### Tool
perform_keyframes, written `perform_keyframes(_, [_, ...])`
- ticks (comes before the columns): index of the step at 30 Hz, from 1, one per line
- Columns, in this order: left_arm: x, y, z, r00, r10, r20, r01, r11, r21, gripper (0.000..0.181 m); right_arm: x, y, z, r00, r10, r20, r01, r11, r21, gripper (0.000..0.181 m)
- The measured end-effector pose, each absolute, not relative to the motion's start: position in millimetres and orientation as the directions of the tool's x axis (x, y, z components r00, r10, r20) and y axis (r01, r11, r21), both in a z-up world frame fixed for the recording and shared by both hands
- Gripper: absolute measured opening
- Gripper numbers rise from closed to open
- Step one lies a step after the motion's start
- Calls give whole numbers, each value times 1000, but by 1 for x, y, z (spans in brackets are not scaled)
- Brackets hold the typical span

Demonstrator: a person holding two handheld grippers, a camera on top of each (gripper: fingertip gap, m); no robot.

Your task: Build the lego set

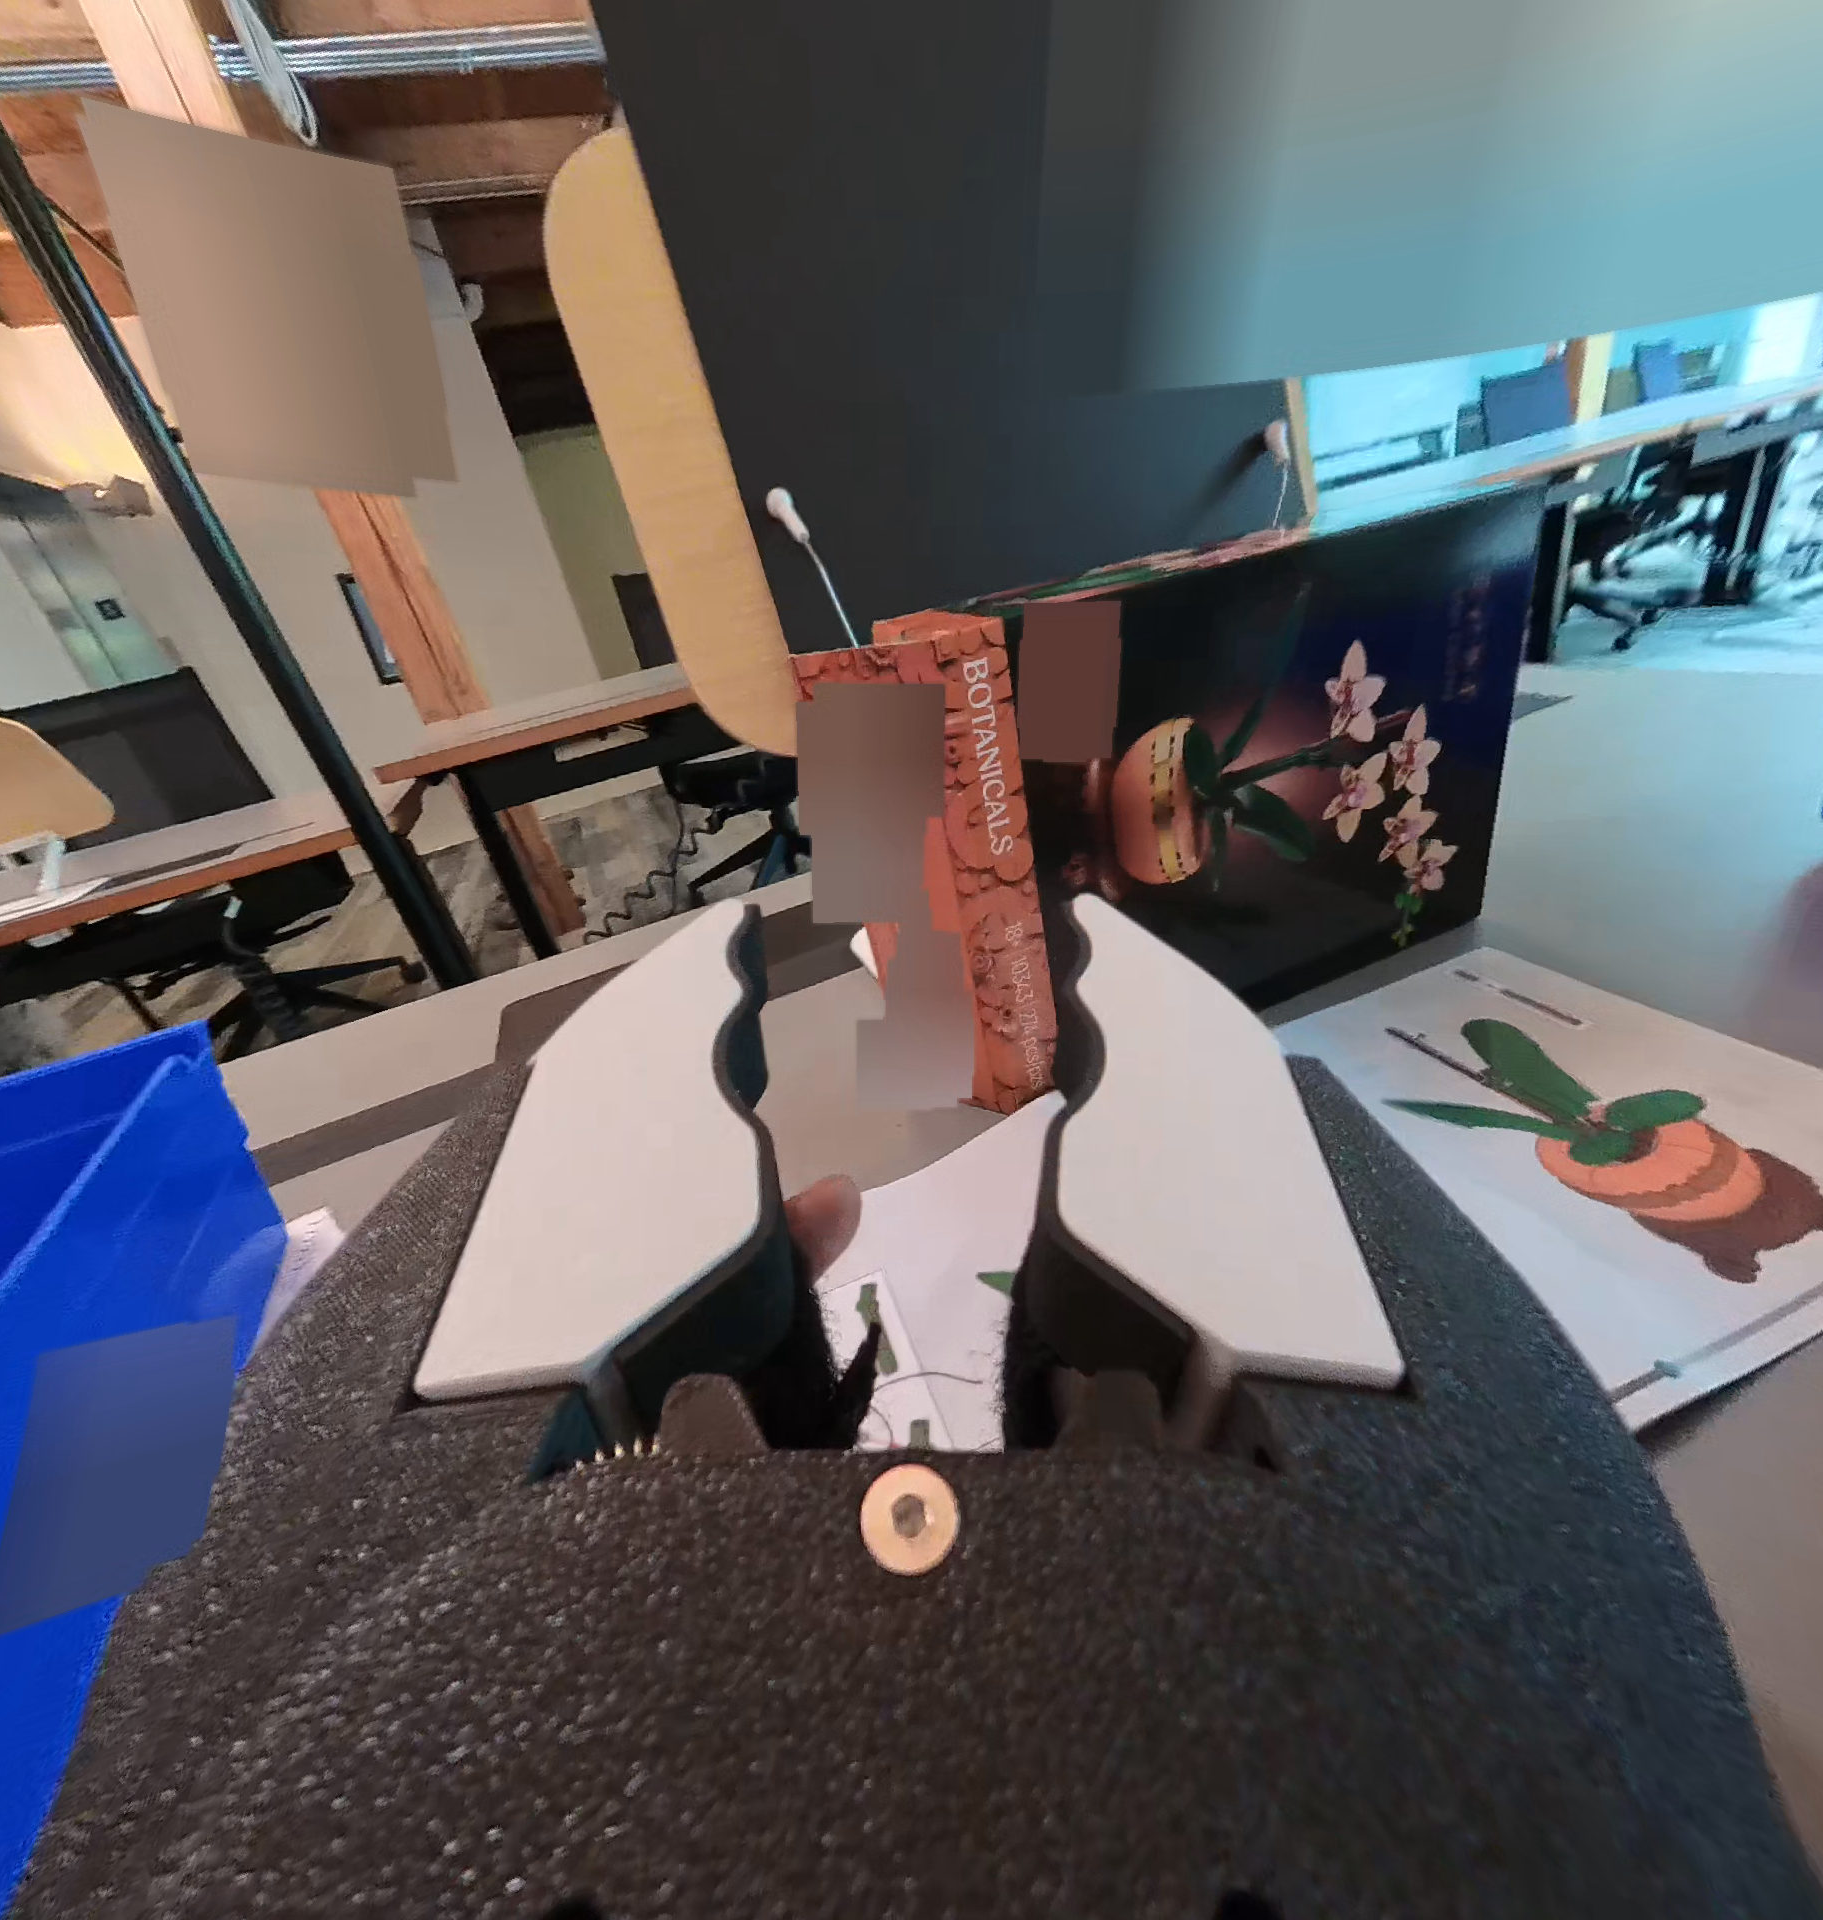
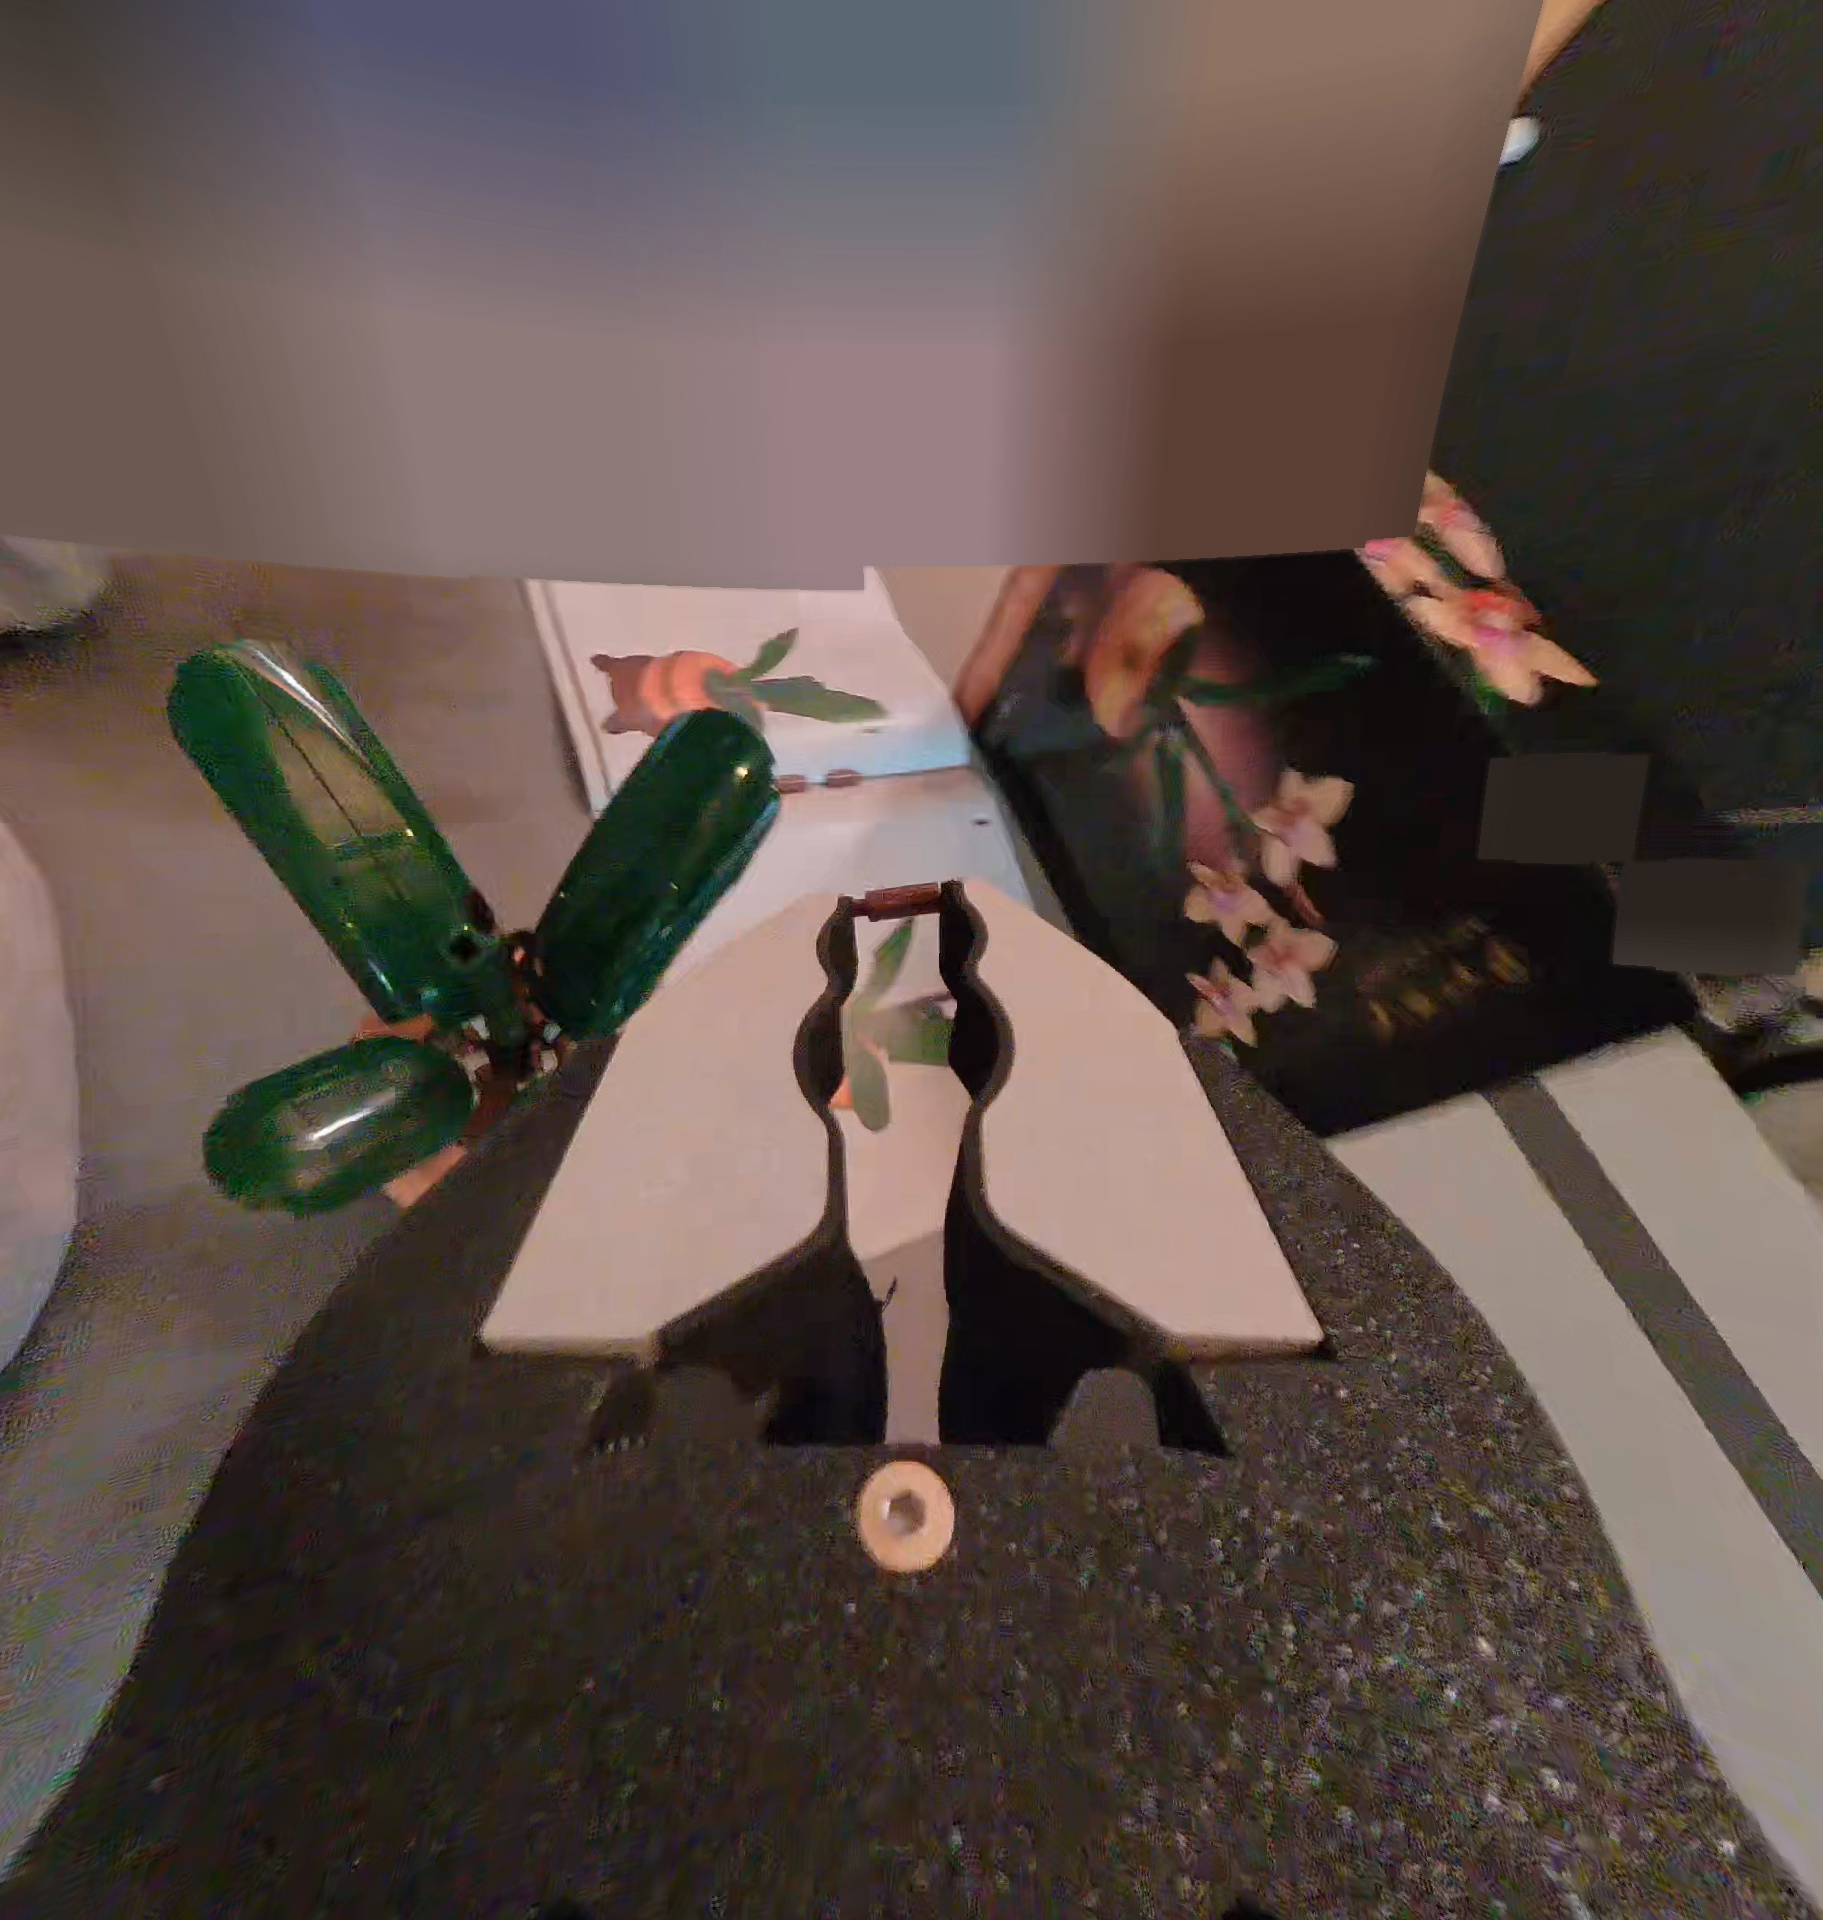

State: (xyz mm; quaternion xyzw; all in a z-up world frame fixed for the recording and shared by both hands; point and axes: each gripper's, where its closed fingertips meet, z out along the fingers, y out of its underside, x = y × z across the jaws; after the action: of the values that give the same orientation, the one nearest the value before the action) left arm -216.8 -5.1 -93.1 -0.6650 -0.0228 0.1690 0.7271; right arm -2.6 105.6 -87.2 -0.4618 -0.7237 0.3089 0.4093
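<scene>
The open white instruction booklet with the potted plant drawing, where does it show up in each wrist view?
Left wrist view: the open white instruction booklet lies on the table at right, below the dark flower-picture box.
Right wrist view: the booklet lies upper centre, beyond the fingertips, left of the box.
Shared landmark: that box.

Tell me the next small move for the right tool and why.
Probably swing the right tool left toward the green leaf assembly. Its tips pinch a small brown cylindrical piece that is not yet attached to anything, and the leaf cluster stands just left of the fingers, apart from them. The left tool is open and holds nothing.
</scene>
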Motion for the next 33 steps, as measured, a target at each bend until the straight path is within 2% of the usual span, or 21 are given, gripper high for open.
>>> perform_keyframes(4, [-206, -7, -93, 979, 168, -112, -136, 138, -981, 52, -80, 98, -139, -519, 819, 243, 498, 521, -693, 16])
perform_keyframes(6, [-202, -6, -97, 990, 128, -64, -82, 139, -987, 52, -105, 83, -162, -669, 729, 147, 465, 564, -683, 16])
perform_keyframes(9, [-190, -1, -104, 995, 73, -72, -80, 106, -991, 52, -129, 67, -190, -766, 643, 18, 461, 568, -682, 16])
perform_keyframes(11, [-183, 4, -114, 994, 37, -104, -105, 46, -993, 52, -138, 58, -203, -789, 614, -21, 460, 569, -682, 16])
perform_keyframes(14, [-176, 10, -132, 988, 0, -154, -154, -56, -987, 53, -140, 52, -225, -795, 606, -35, 487, 601, -634, 30])
perform_keyframes(16, [-162, 15, -148, 983, -87, -159, -170, -132, -977, 51, -138, 52, -232, -796, 605, -27, 494, 622, -608, 32])
perform_keyframes(20, [-143, 26, -181, 948, -194, -253, -299, -268, -916, 48, -141, 56, -218, -785, 619, 24, 453, 600, -659, 30])
perform_keyframes(22, [-141, 33, -189, 928, -205, -311, -361, -288, -887, 40, -142, 56, -216, -790, 612, 44, 434, 608, -664, 30])
perform_keyframes(23, [-134, 35, -193, 907, -251, -339, -404, -285, -869, 31, -142, 58, -220, -798, 599, 66, 421, 633, -650, 31])
perform_keyframes(24, [-127, 37, -197, 880, -297, -372, -451, -275, -849, 30, -142, 57, -224, -808, 584, 82, 404, 650, -643, 31])
perform_keyframes(27, [-122, 40, -210, 826, -350, -441, -543, -286, -790, 31, -144, 49, -232, -834, 546, 82, 365, 656, -660, 31])
perform_keyframes(33, [-118, 39, -237, 817, -429, -385, -551, -387, -739, 31, -149, 49, -223, -827, 545, 140, 307, 646, -699, 30])
